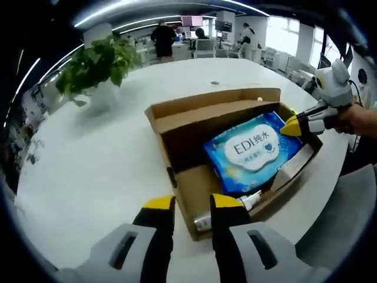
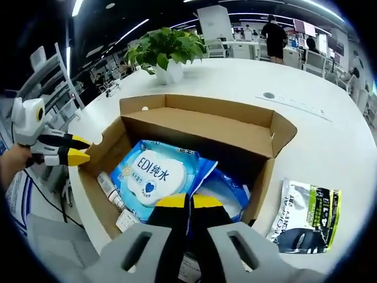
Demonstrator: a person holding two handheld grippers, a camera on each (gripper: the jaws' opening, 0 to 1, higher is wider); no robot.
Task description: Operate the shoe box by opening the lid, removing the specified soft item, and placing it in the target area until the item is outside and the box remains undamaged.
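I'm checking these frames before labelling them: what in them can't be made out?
- Blue wet-wipe pack in the open brown cardboard box: in the right gripper view, its near end is hidden behind the right hand-held gripper, so any grip is unclear.
- White tube: in the left gripper view, the left hand-held gripper hides part of it.
- Silver-and-black foil pouch: print too small to read.

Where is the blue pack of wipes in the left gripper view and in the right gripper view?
Left gripper view: the blue pack of wipes lies in the open cardboard box, right of centre, above the left gripper.
Right gripper view: the pack lies in the box, left of centre, just above the right gripper.
Shared landmark: the potted plant on the white table.
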